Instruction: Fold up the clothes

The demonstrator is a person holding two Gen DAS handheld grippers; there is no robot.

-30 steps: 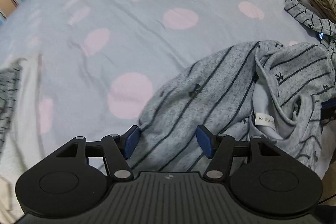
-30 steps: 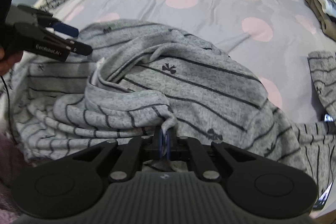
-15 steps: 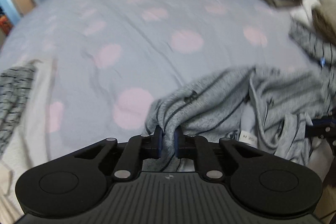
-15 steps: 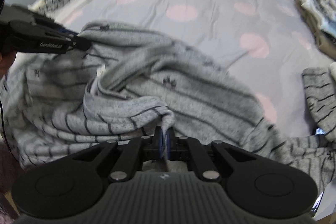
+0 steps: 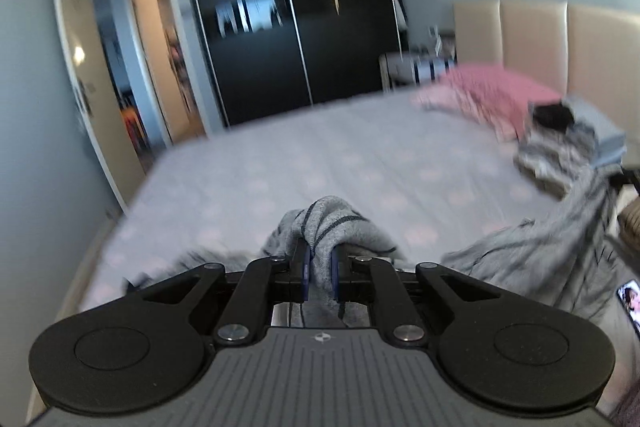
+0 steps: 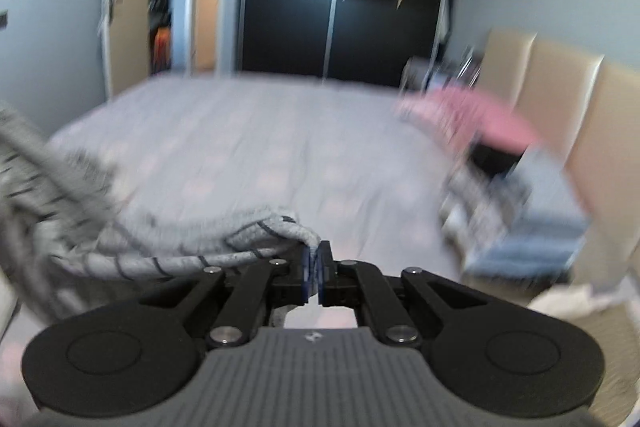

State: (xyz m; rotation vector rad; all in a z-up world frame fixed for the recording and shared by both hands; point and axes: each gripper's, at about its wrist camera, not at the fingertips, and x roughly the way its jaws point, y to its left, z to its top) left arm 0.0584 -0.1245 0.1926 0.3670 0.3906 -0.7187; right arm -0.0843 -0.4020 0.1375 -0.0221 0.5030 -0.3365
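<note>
Left gripper (image 5: pixel 319 269) was clamped on a bunched fold of the grey striped garment (image 5: pixel 332 223) at lower centre. Right gripper (image 6: pixel 316 267) pinched another edge of it (image 6: pixel 256 233), cloth trailing left. Beyond lay the bed (image 5: pixel 320 163), a clothes stack (image 5: pixel 568 155) at right, and a dark wardrobe (image 5: pixel 296 11) farthest.

Bed (image 5: pixel 320 163) with pale lilac, pink-dotted sheet; a pink pillow (image 5: pixel 492 95) and a stack of folded clothes (image 5: pixel 560 155) lie near the headboard.
</note>
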